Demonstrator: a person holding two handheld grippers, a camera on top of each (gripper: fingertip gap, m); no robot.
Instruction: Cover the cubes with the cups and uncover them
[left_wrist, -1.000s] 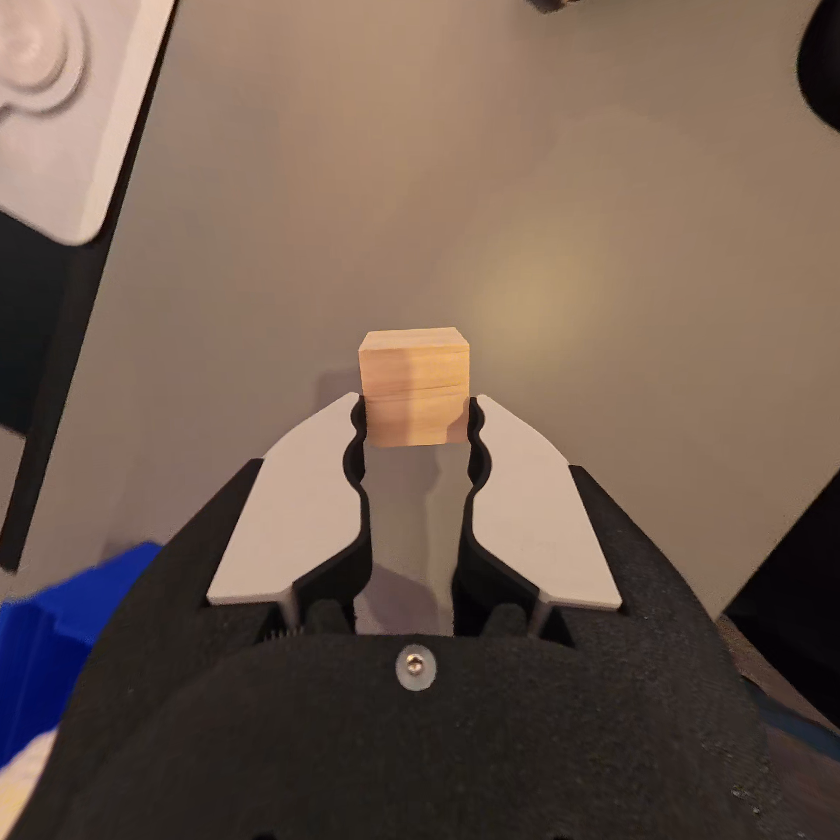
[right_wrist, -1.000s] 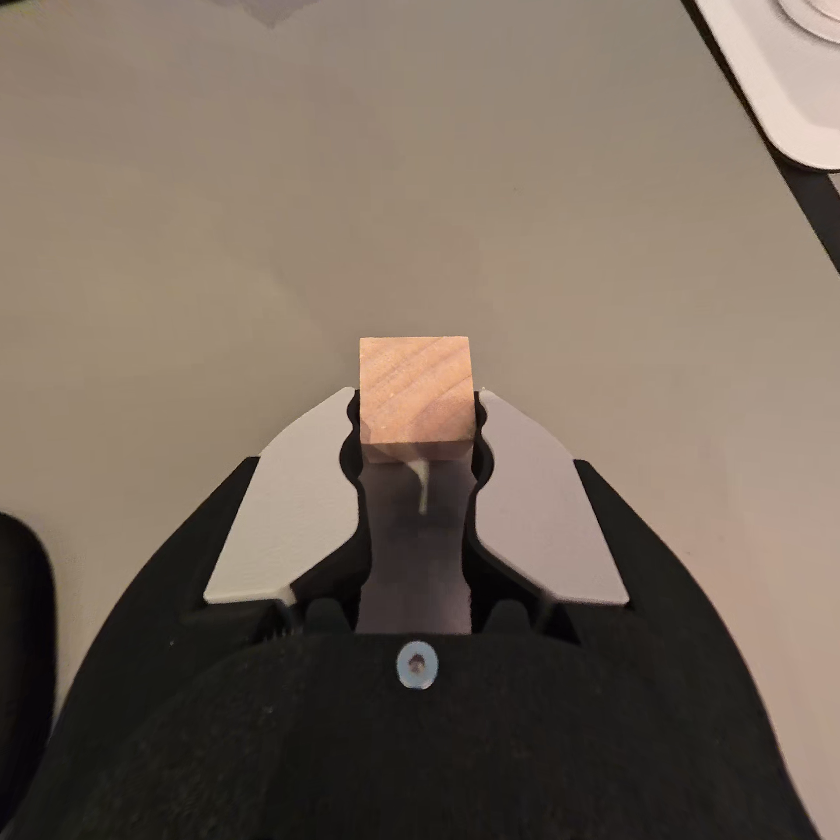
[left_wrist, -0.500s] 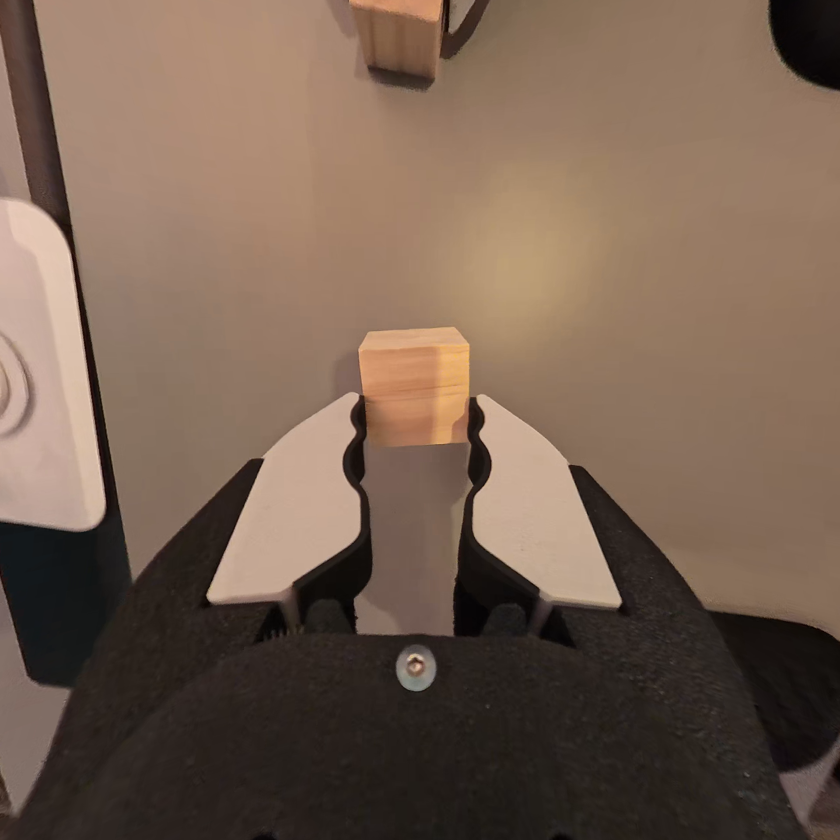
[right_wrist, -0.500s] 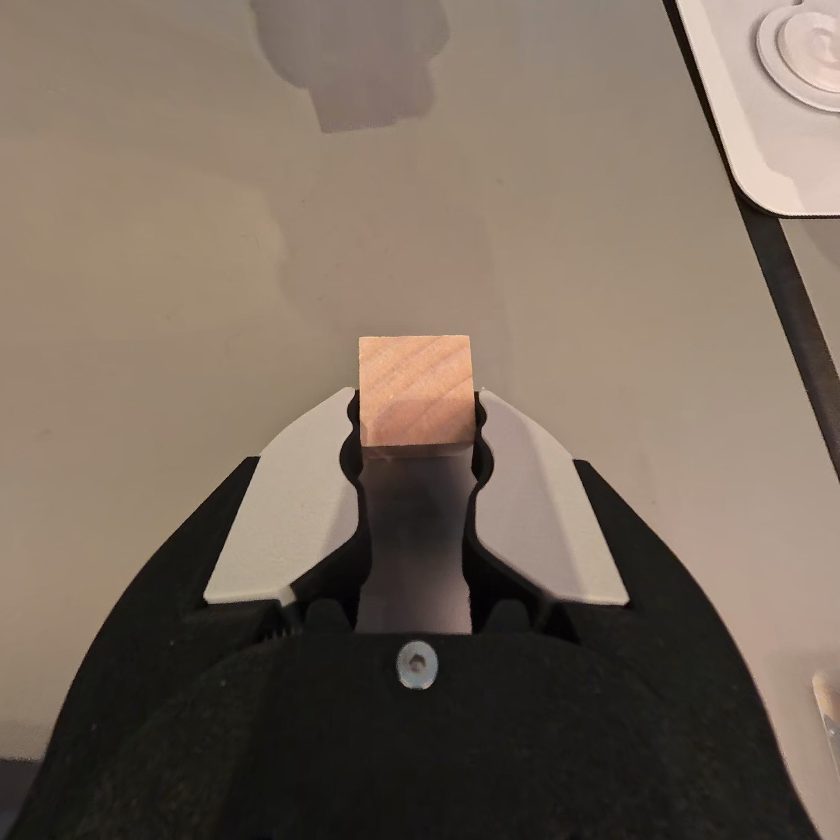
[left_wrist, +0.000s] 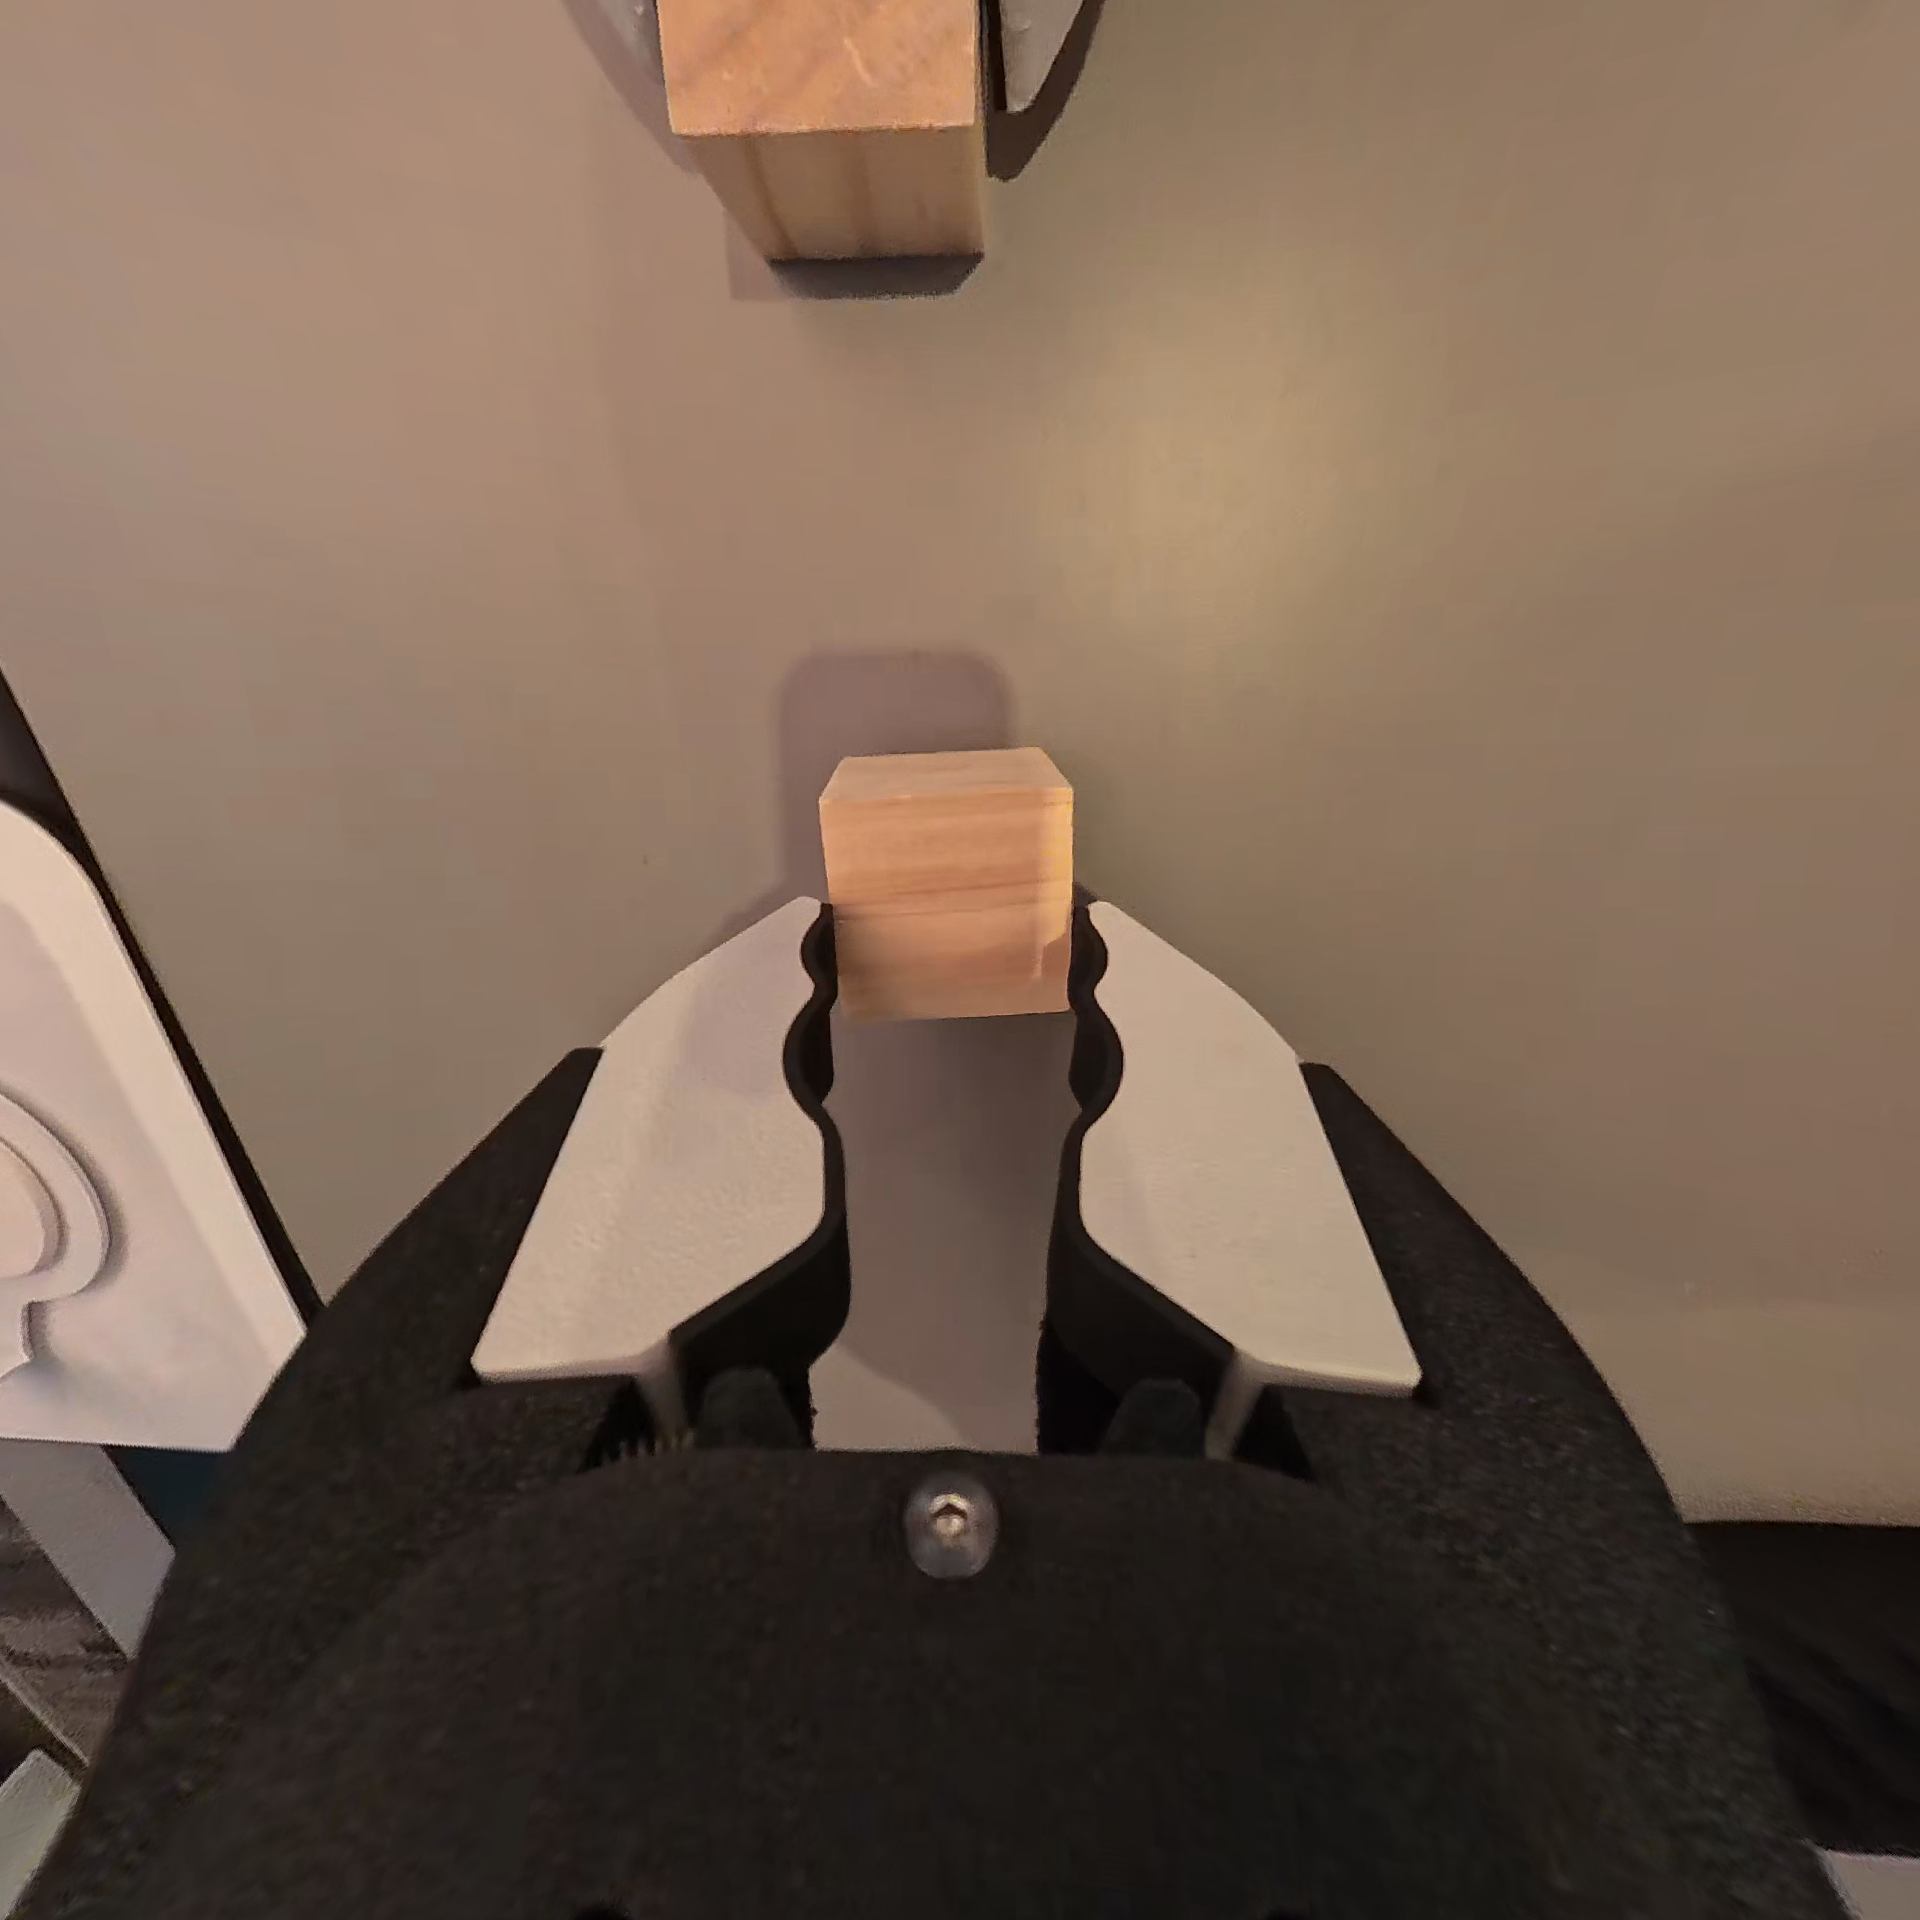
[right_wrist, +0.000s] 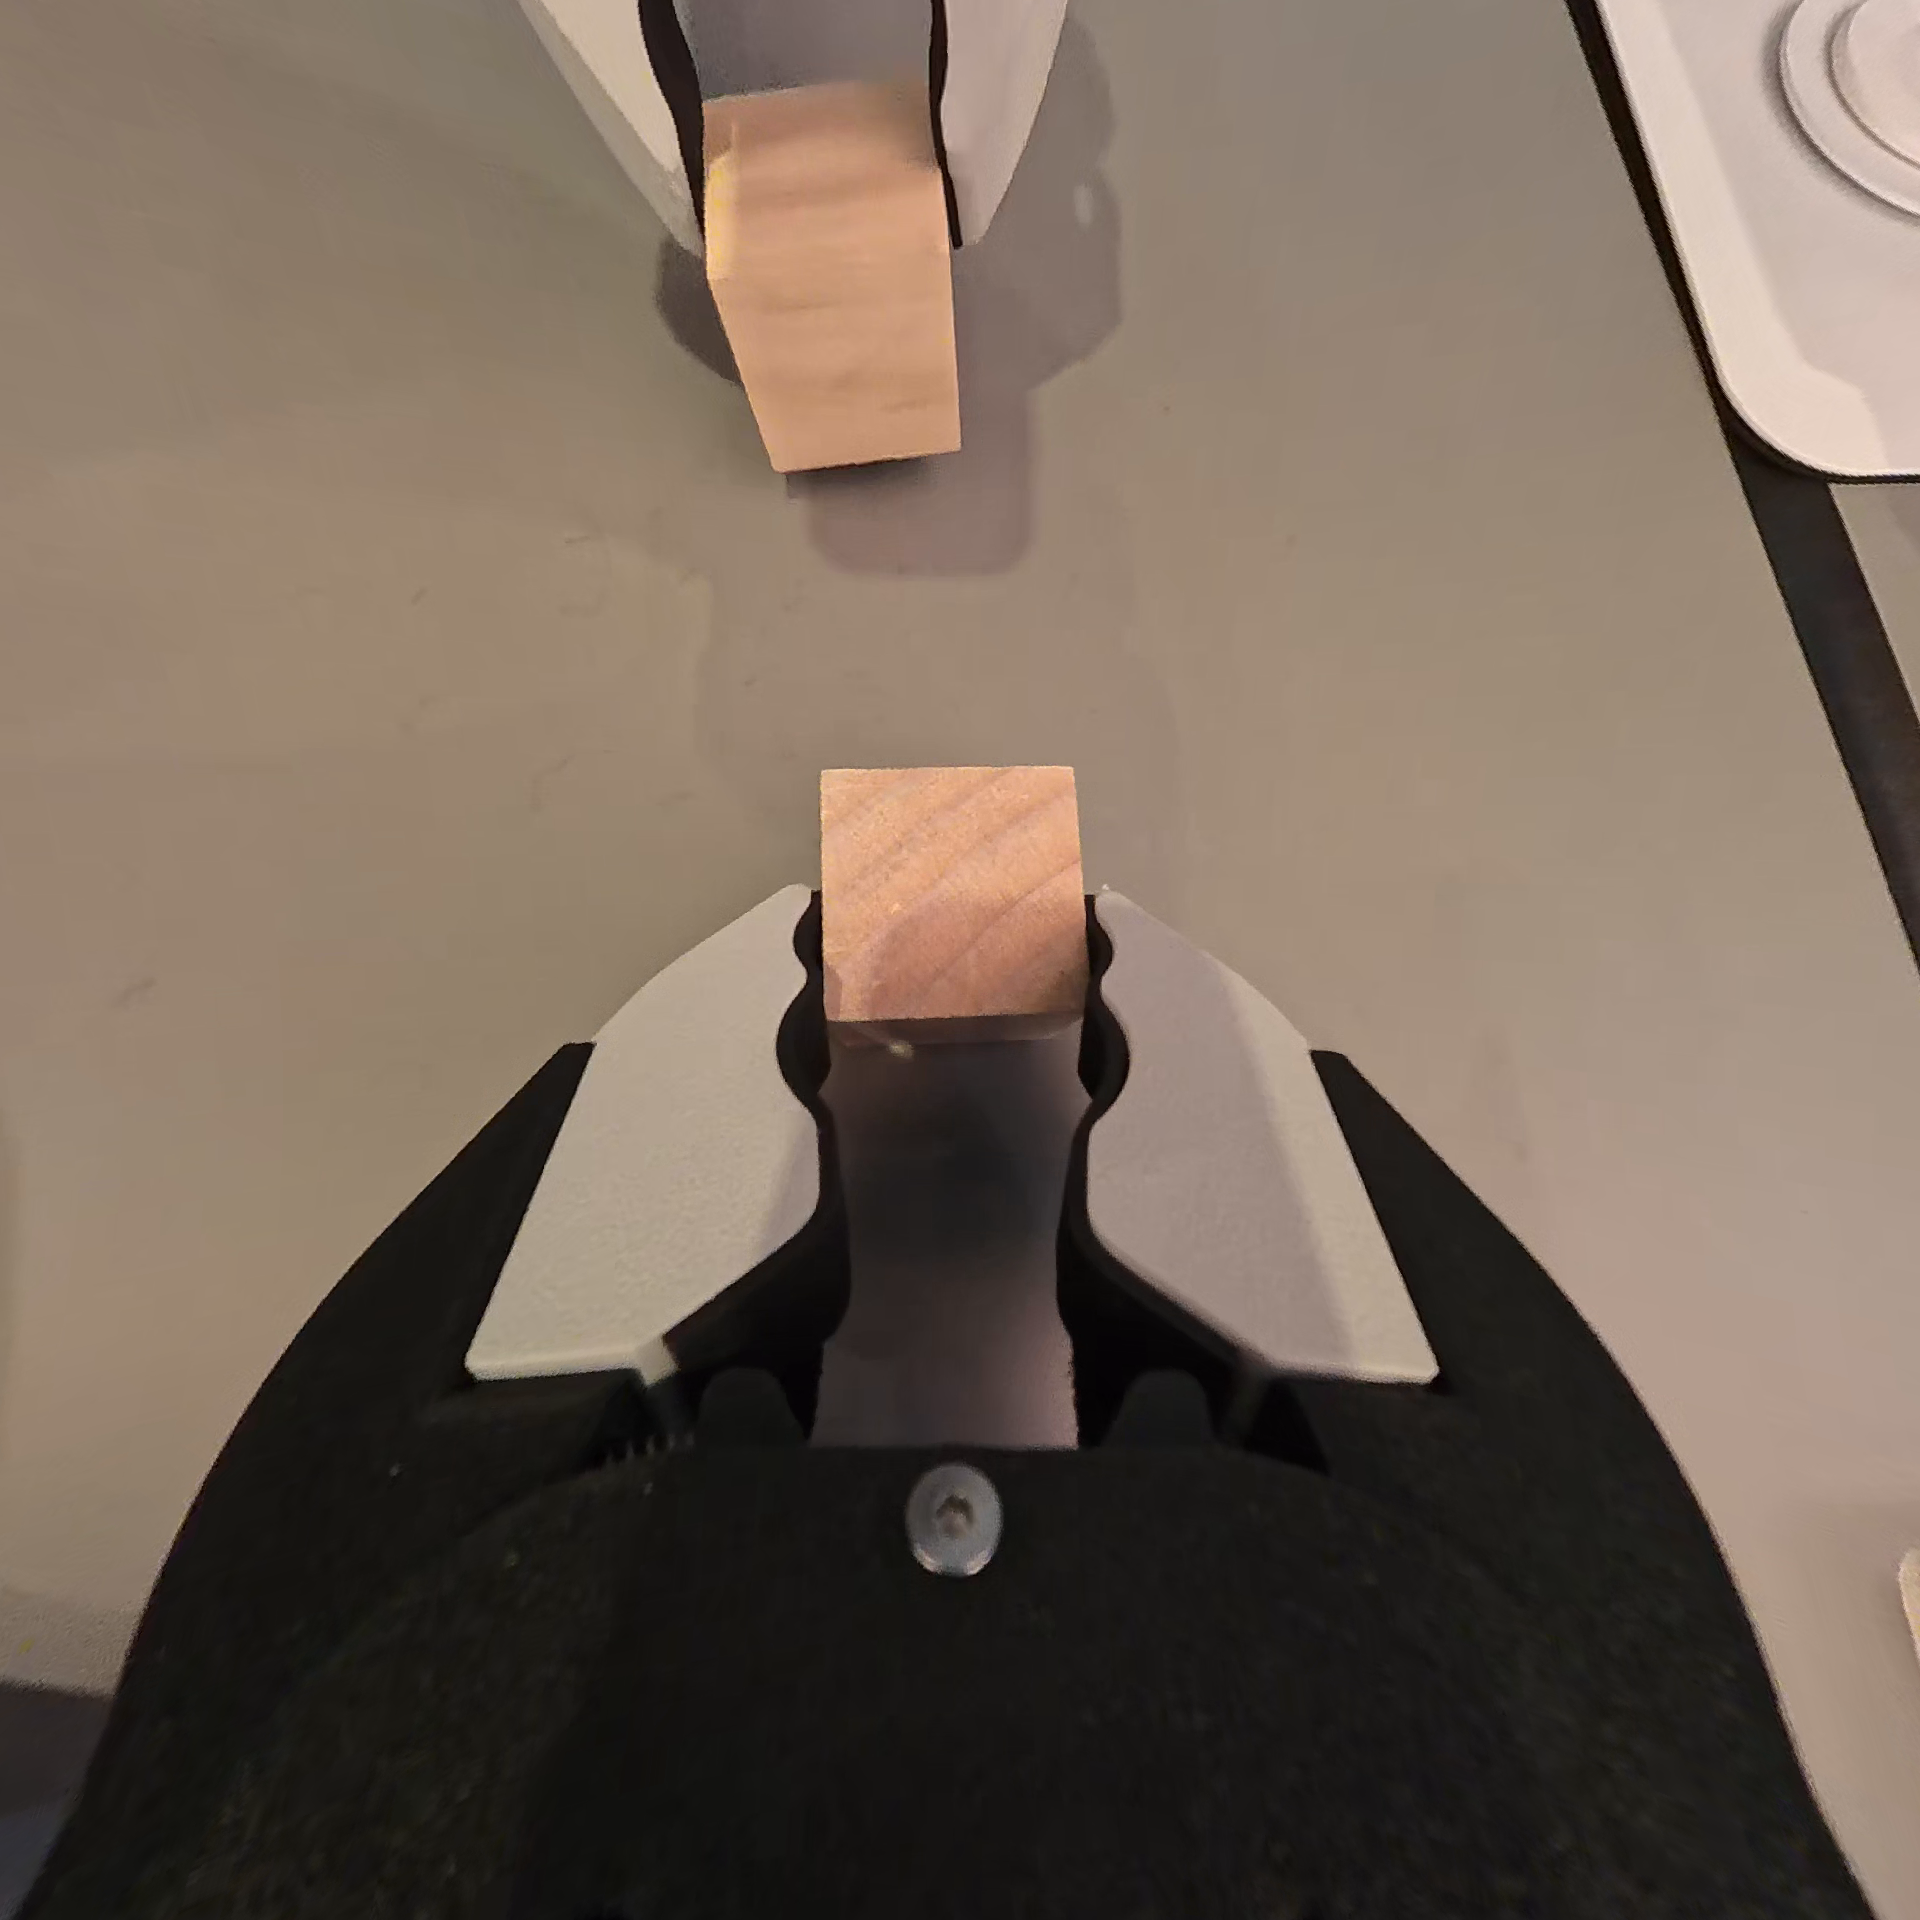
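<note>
My left gripper (left_wrist: 948, 925) is shut on a pale wooden cube (left_wrist: 945, 831) and holds it just over the grey table (left_wrist: 1455, 520). My right gripper (right_wrist: 951, 914) is shut on a second wooden cube (right_wrist: 948, 852), also low over the table. The grippers face each other. The right gripper's cube (left_wrist: 826, 114) shows at the top of the left wrist view. The left gripper's cube (right_wrist: 831, 281) shows at the top of the right wrist view, between grey fingers (right_wrist: 997, 104). No cup is in view.
A white moulded tray (left_wrist: 104, 1195) lies beyond the table's left edge, past a dark strip; it also shows at the top right of the right wrist view (right_wrist: 1766, 208). A black object (left_wrist: 1818, 1662) sits at the lower right of the left wrist view.
Both grippers have moved toward each other and lower over the table, still shut on their cubes. Each cube now shows larger at the top of the other gripper's view.
</note>
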